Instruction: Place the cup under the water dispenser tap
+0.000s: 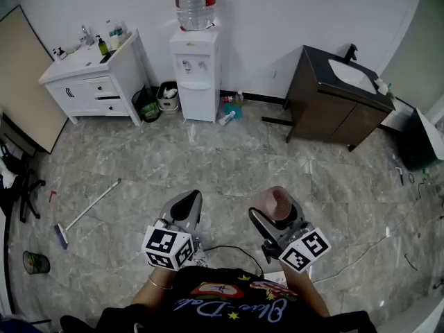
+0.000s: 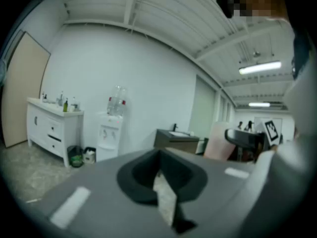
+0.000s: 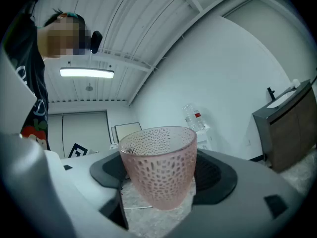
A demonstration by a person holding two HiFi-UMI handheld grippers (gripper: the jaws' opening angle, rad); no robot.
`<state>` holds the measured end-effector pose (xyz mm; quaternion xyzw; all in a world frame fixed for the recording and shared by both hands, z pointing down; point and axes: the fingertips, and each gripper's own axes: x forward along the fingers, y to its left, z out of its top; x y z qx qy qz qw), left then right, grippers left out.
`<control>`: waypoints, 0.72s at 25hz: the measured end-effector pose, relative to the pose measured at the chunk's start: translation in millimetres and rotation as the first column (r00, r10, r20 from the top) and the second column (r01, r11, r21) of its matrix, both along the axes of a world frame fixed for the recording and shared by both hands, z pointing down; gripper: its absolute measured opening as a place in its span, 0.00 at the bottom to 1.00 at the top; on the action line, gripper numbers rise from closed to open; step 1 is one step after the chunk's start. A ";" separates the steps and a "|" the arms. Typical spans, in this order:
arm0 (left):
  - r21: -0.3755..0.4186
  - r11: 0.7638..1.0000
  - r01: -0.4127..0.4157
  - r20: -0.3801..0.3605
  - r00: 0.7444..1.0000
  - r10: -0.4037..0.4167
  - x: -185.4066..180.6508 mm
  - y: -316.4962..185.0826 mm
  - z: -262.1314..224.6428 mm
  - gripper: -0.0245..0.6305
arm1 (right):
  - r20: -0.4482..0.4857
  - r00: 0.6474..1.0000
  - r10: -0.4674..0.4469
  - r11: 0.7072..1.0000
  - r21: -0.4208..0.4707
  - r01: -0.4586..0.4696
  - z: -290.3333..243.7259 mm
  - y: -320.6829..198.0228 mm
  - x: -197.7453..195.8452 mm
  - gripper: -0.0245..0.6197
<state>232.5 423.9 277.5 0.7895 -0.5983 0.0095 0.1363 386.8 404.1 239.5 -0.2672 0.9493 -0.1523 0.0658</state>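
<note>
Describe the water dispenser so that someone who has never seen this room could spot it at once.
Look along the white back wall, between the white vanity on the left and the dark brown sink cabinet on the right. The water dispenser is the narrow white tower standing there. Unlike its neighbours, it carries a clear upturned bottle with a red label on top.

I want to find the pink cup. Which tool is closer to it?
Right. The right tool grips the translucent pink dimpled cup between its jaws; the left tool sits apart, to its left, shut and empty.
</note>
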 end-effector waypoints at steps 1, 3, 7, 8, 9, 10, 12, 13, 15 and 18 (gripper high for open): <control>0.008 1.000 0.003 0.002 1.000 -0.003 -20.4 -18.1 2.3 0.03 | 0.001 1.000 -0.003 1.000 0.000 0.003 2.5 -17.3 -23.8 0.60; 0.024 1.000 0.007 0.017 1.000 -0.007 -63.2 -51.8 4.5 0.03 | 0.005 1.000 -0.008 1.000 -0.005 0.008 6.9 -50.8 -72.1 0.60; 0.031 1.000 0.002 0.086 0.996 -0.005 -155.5 -112.9 2.9 0.03 | 0.005 1.000 -0.008 0.999 -0.037 0.008 13.9 -121.1 -172.7 0.60; 0.022 1.000 0.000 0.105 0.994 -0.003 -177.5 -128.1 2.6 0.03 | 0.012 1.000 -0.010 0.999 -0.052 0.010 14.4 -138.4 -199.3 0.60; 0.017 1.000 -0.003 0.120 0.993 0.001 -197.3 -141.7 0.6 0.03 | 0.028 0.999 -0.016 0.998 -0.064 0.017 13.5 -152.8 -225.8 0.60; 0.019 1.000 -0.008 0.127 0.992 0.005 -213.7 -153.4 -2.6 0.03 | 0.042 0.999 -0.025 0.997 -0.070 0.028 11.4 -164.4 -250.1 0.60; 0.036 0.999 -0.013 0.125 0.992 0.009 -236.9 -174.0 -7.3 0.03 | 0.046 0.998 -0.045 0.997 -0.065 0.048 8.8 -184.4 -289.0 0.60; 0.044 0.999 -0.010 0.124 0.992 0.005 -246.2 -184.5 -6.8 0.03 | 0.040 0.998 -0.052 0.997 -0.063 0.055 10.1 -194.5 -304.1 0.60; 0.043 0.999 -0.002 0.119 0.993 -0.003 -264.6 -205.3 2.0 0.03 | 0.044 0.997 -0.066 0.994 -0.079 0.069 17.3 -214.5 -329.3 0.60; -0.013 1.000 -0.009 0.078 0.997 0.010 -289.4 -236.2 22.8 0.03 | 0.055 0.995 -0.078 0.990 -0.116 0.084 32.4 -250.6 -355.6 0.60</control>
